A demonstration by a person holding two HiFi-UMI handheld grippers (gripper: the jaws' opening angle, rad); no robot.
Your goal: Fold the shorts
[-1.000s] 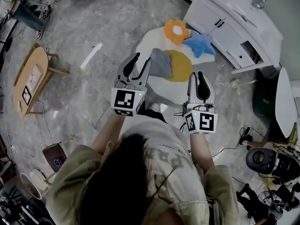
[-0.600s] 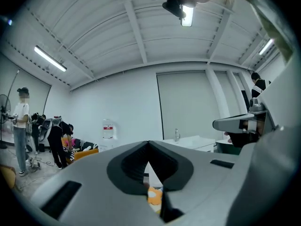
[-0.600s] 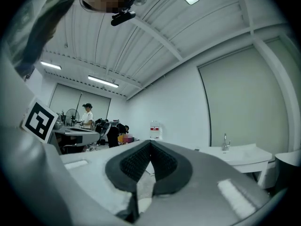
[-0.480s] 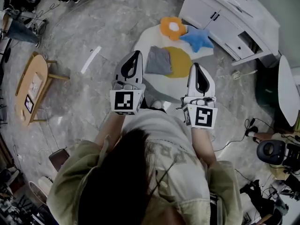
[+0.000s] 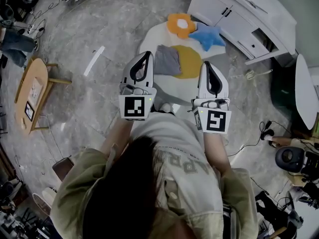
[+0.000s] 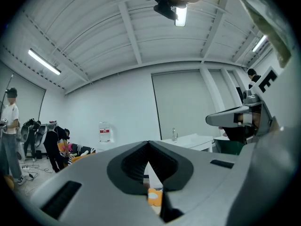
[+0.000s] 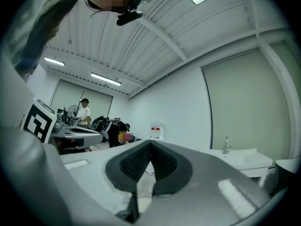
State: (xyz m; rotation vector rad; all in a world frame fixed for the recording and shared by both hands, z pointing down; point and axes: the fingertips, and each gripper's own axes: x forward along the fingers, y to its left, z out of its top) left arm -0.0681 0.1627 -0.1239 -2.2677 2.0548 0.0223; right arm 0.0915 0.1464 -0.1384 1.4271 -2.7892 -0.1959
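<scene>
The grey shorts (image 5: 167, 60) lie folded into a small rectangle on a white floor mat (image 5: 149, 39), partly over its yellow disc (image 5: 192, 61). I hold both grippers level at chest height, well above the mat and not touching the shorts. In the head view the left gripper (image 5: 148, 54) is just left of the shorts and the right gripper (image 5: 205, 64) just right of them. Both are shut with nothing between the jaws; the left gripper (image 6: 148, 143) and right gripper (image 7: 150, 143) each show pads meeting at the tips.
An orange flower cushion (image 5: 180, 25) and a blue star cushion (image 5: 207, 35) rest at the mat's far edge. A white cabinet (image 5: 239, 14) stands beyond them. A small wooden table (image 5: 32, 91) is at the left. Cables and gear (image 5: 291, 158) lie at the right. People stand in the background (image 6: 9, 131).
Both grippers' jaws, spread a second ago, have closed with nothing in them. The grippers rose slightly and levelled out. The shorts stayed on the mat.
</scene>
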